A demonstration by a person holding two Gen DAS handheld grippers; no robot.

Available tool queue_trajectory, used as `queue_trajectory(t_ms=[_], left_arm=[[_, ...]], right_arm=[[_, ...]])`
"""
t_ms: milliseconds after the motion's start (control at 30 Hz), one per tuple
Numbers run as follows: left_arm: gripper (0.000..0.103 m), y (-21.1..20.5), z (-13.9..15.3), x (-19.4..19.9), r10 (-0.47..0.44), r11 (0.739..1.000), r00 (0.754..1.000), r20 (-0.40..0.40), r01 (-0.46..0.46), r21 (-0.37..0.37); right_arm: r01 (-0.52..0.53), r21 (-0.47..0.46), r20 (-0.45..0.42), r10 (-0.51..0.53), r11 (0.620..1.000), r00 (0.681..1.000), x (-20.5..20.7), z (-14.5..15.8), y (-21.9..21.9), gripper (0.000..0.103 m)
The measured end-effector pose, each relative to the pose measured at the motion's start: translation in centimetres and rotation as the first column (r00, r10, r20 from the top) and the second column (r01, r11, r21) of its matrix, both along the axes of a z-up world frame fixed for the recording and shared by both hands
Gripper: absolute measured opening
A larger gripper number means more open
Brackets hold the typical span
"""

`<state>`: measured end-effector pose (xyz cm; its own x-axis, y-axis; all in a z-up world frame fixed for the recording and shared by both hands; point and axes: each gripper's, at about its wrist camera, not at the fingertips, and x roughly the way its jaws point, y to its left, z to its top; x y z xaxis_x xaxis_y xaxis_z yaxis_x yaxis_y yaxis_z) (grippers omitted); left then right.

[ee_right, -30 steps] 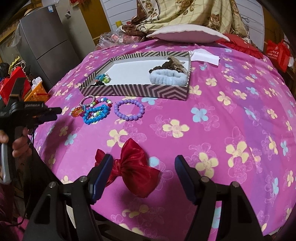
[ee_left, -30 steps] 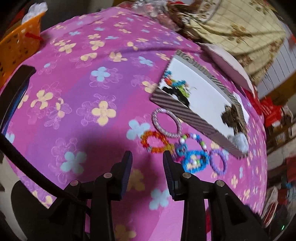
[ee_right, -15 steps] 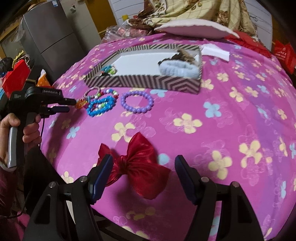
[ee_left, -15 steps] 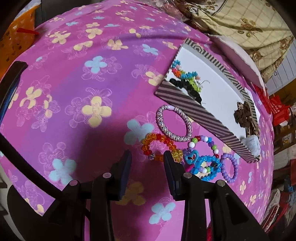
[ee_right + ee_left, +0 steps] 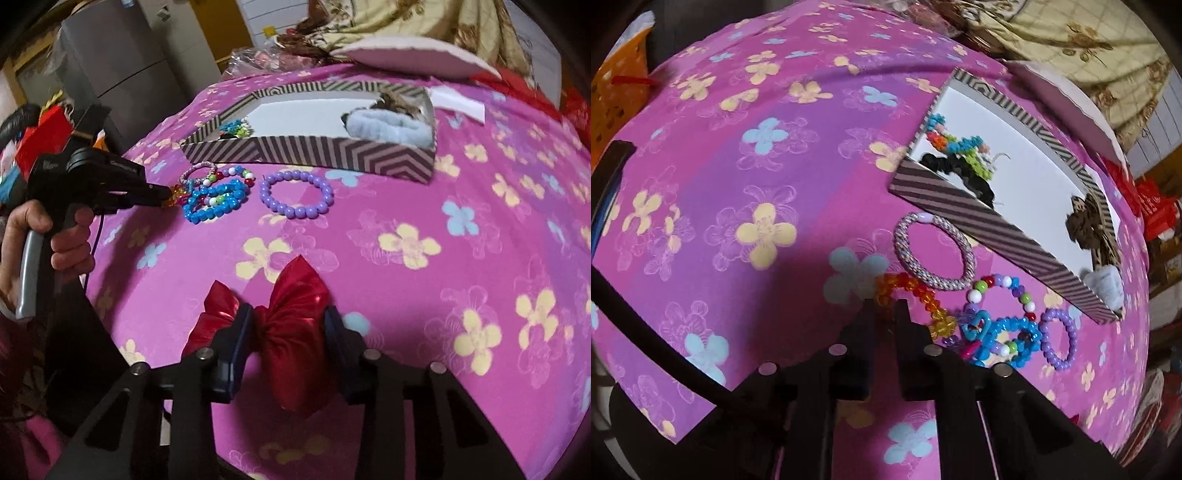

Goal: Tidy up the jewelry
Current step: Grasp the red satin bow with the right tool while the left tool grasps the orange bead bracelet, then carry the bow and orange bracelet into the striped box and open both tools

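Observation:
My left gripper has its jaws nearly closed on the near side of the orange bead bracelet, which lies on the pink cloth; it also shows in the right wrist view. Beside it lie a silver braided band, a multicolour bead bracelet, a blue bead bracelet and a purple bead bracelet. My right gripper has closed in around the red bow, its fingers at the bow's middle. The striped box holds hair ties and a blue scrunchie.
The bed is covered with a pink flowered cloth. A white box lid and a patterned blanket lie behind the box. An orange basket stands off the far left edge. A grey cabinet stands beyond the bed.
My left gripper moved forward and its jaws closed on the orange bracelet. My right gripper moved forward and its jaws narrowed around the red bow.

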<state>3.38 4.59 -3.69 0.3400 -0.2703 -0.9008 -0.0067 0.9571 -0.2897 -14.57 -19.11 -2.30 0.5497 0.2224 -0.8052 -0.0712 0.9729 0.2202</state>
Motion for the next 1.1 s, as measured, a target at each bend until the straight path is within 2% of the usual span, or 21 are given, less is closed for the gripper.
queue_trajectory(t_ms=[67, 100, 133, 267, 400, 467, 500, 533, 633, 667, 733, 767, 800, 833, 933, 967, 1100], left_arm=[[0.028, 0.1, 0.4, -0.2, -0.006, 1.0, 1.0, 0.005, 0.006, -0.02], [0.028, 0.1, 0.8, -0.3, -0.011, 1.0, 1.0, 0.018, 0.011, -0.026], [0.027, 0.1, 1.4, -0.4, -0.017, 0.999, 0.999, 0.032, 0.018, -0.031], [0.027, -0.1, 4.1, -0.9, -0.056, 0.997, 0.994, 0.09, 0.06, -0.045], [0.027, -0.1, 6.1, -1.2, -0.072, 0.995, 0.989, 0.128, 0.08, -0.053], [0.027, 0.0, 6.7, -1.3, -0.076, 0.995, 0.988, 0.134, 0.084, -0.06], [0.027, -0.1, 7.0, -1.4, -0.08, 0.994, 0.987, 0.137, 0.089, -0.064], [0.027, 0.0, 7.4, -1.5, -0.085, 0.993, 0.987, 0.14, 0.095, -0.069], [0.027, 0.0, 8.6, -1.8, -0.098, 0.991, 0.983, 0.156, 0.11, -0.073], [0.027, 0.1, 8.9, -2.0, -0.1, 0.991, 0.982, 0.159, 0.113, -0.073], [0.027, 0.2, 9.5, -2.1, -0.103, 0.99, 0.981, 0.165, 0.117, -0.078], [0.027, 0.3, 9.8, -2.3, -0.104, 0.99, 0.98, 0.169, 0.119, -0.078], [0.027, 0.5, 10.1, -2.5, -0.103, 0.99, 0.979, 0.176, 0.118, -0.074], [0.027, 0.6, 10.3, -2.6, -0.1, 0.991, 0.978, 0.183, 0.114, -0.069], [0.027, 1.2, 10.5, -2.8, -0.09, 0.993, 0.979, 0.182, 0.104, -0.065], [0.027, 1.3, 10.5, -2.7, -0.087, 0.993, 0.98, 0.179, 0.1, -0.065], [0.027, 1.7, 10.3, -2.6, -0.08, 0.994, 0.982, 0.169, 0.091, -0.06]], right_arm=[[0.0, -0.022, 0.015, 0.0, 1.0, 1.0, 0.0, 0.5, 0.1, 0.02], [-0.003, -0.022, 0.018, 0.003, 1.0, 1.0, 0.0, 0.8, 0.0, 0.008], [-0.003, -0.017, 0.024, 0.004, 1.0, 1.0, 0.1, 1.1, -0.2, 0.005], [-0.011, -0.032, 0.047, 0.012, 0.999, 0.999, 0.3, 2.1, -0.4, 0.004], [-0.061, 0.012, 0.066, 0.06, 0.998, 0.996, 0.3, 2.9, 0.0, 0.005], [-0.13, -0.015, 0.08, 0.131, 0.991, 0.988, -0.2, 3.5, 1.1, 0.024], [-0.164, -0.035, 0.076, 0.166, 0.986, 0.983, -0.3, 3.6, 1.7, 0.044], [-0.218, -0.062, 0.063, 0.222, 0.974, 0.973, -0.5, 3.8, 2.5, 0.053], [-0.401, -0.147, 0.013, 0.407, 0.904, 0.913, -1.1, 4.0, 5.6, 0.053], [-0.467, -0.202, -0.01, 0.475, 0.861, 0.88, -1.2, 4.0, 6.8, 0.053], [-0.584, -0.322, -0.076, 0.594, 0.745, 0.8, -1.3, 3.6, 8.9, 0.053], [-0.634, -0.36, -0.113, 0.642, 0.685, 0.758, -1.3, 3.5, 9.6, 0.053], [-0.661, -0.379, -0.135, 0.668, 0.648, 0.732, -1.3, 3.4, 10.0, 0.053], [-0.702, -0.402, -0.171, 0.705, 0.588, 0.688, -1.1, 3.4, 10.5, 0.053], [-0.76, -0.435, -0.233, 0.755, 0.483, 0.613, -0.4, 3.4, 11.0, 0.054], [-0.782, -0.433, -0.26, 0.768, 0.449, 0.585, 0.1, 3.2, 11.0, 0.055], [-0.843, -0.383, -0.362, 0.778, 0.378, 0.514, 1.5, 1.3, 10.5, 0.058]])
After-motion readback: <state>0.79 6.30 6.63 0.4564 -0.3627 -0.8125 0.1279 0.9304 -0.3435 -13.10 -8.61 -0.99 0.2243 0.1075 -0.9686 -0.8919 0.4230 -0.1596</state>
